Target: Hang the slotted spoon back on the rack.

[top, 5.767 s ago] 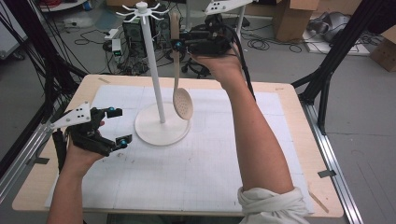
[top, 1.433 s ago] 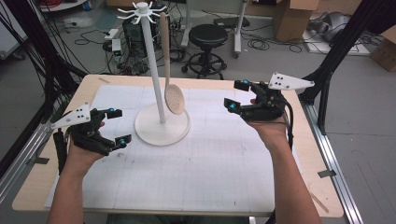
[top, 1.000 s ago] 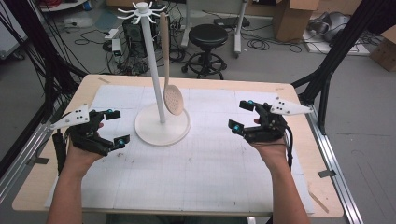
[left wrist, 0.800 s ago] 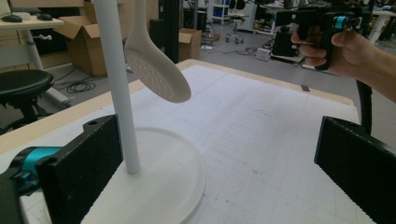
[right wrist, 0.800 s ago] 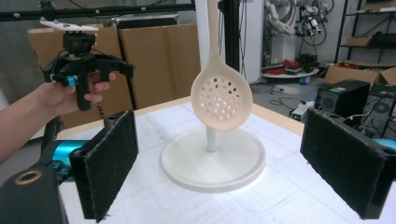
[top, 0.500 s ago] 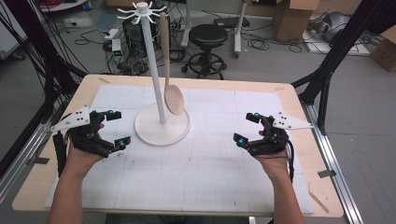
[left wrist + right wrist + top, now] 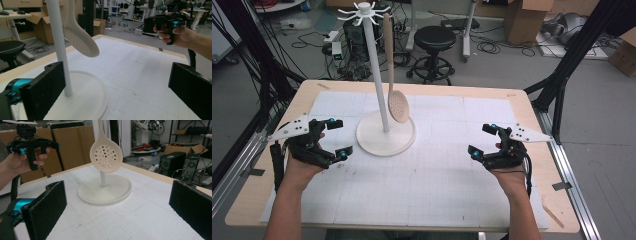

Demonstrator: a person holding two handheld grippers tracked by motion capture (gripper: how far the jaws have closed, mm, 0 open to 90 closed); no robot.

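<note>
A cream perforated plastic spoon (image 7: 395, 95) hangs from a white hooked stand (image 7: 384, 131) on the wooden bench (image 7: 422, 90). The left tongs (image 7: 334, 136) and right tongs (image 7: 479, 140) rest apart, jaws spread, holding nothing.

obstacle: white stand (image 7: 385, 132) with hanging slotted spoon (image 7: 398, 106), 11 o'clock of table centre | free: gridded mat (image 7: 437, 190) open from 3 through 6 to 9 o'clock
</note>
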